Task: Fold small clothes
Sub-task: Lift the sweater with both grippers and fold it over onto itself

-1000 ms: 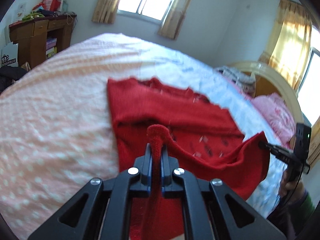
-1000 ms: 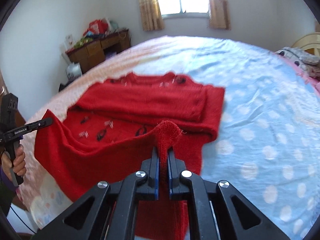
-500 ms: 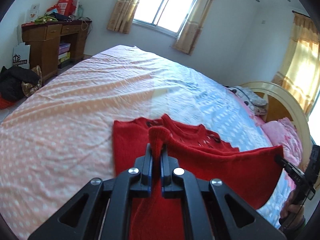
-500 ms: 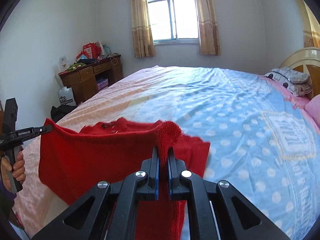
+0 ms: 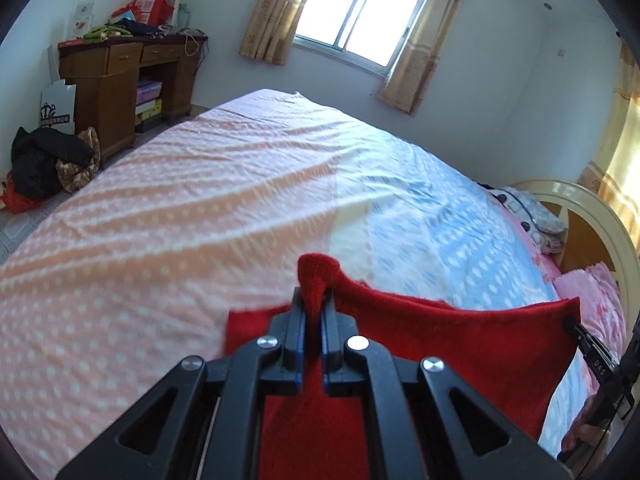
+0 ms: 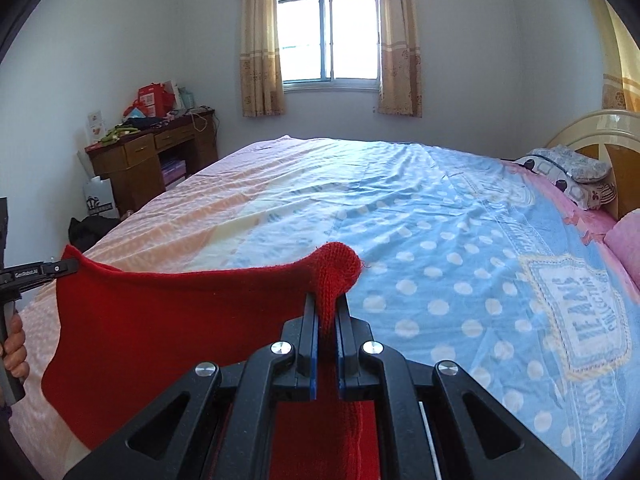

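Note:
A red knitted sweater (image 5: 460,344) hangs stretched between my two grippers above the near part of the bed. My left gripper (image 5: 314,300) is shut on one corner of it, and a tuft of knit bulges above the pads. My right gripper (image 6: 328,304) is shut on the other corner of the red sweater (image 6: 172,320). In the left wrist view the right gripper (image 5: 570,326) shows at the far right, pinching the cloth. In the right wrist view the left gripper (image 6: 72,266) shows at the far left, held by a hand (image 6: 14,344). The sweater's lower part is hidden below the frames.
The bed (image 6: 420,208) has a pink and blue dotted sheet. Pillows (image 6: 572,172) and a headboard (image 6: 592,124) lie at the right. A wooden desk (image 5: 116,76) piled with items stands by the far wall, with dark bags (image 5: 44,160) on the floor beside it.
Both grippers have lifted the sweater's near edge off the bed and carried it forward. The part that lay spread on the sheet is now hidden behind the raised cloth.

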